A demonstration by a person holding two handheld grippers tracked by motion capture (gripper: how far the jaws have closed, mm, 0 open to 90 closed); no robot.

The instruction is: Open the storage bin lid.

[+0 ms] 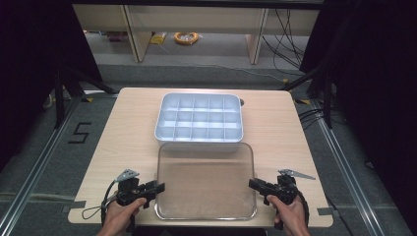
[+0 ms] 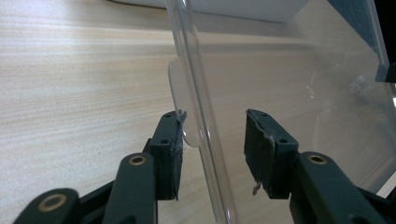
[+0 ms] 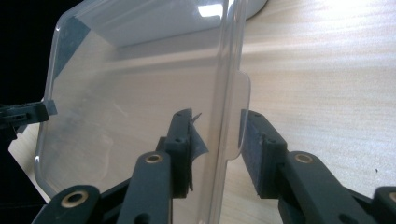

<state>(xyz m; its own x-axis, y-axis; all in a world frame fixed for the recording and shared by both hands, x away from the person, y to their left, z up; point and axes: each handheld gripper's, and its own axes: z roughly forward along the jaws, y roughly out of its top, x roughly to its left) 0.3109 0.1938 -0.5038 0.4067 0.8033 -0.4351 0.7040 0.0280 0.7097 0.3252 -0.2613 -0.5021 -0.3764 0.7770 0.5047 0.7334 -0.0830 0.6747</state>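
Here the clear lid (image 1: 205, 181) lies flat on the table (image 1: 123, 132), just before the divided white tray (image 1: 199, 118). Each gripper, left (image 1: 156, 187) and right (image 1: 253, 185), straddles a side rim with jaws spread, pads not pressing. A floor marking (image 1: 80, 132) reads "5".

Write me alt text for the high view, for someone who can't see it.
A clear plastic lid lies flat on a light wooden table, with the left gripper and right gripper at its two side edges, jaws around the rim. Behind the lid sits a pale divided organizer tray, its compartments empty.
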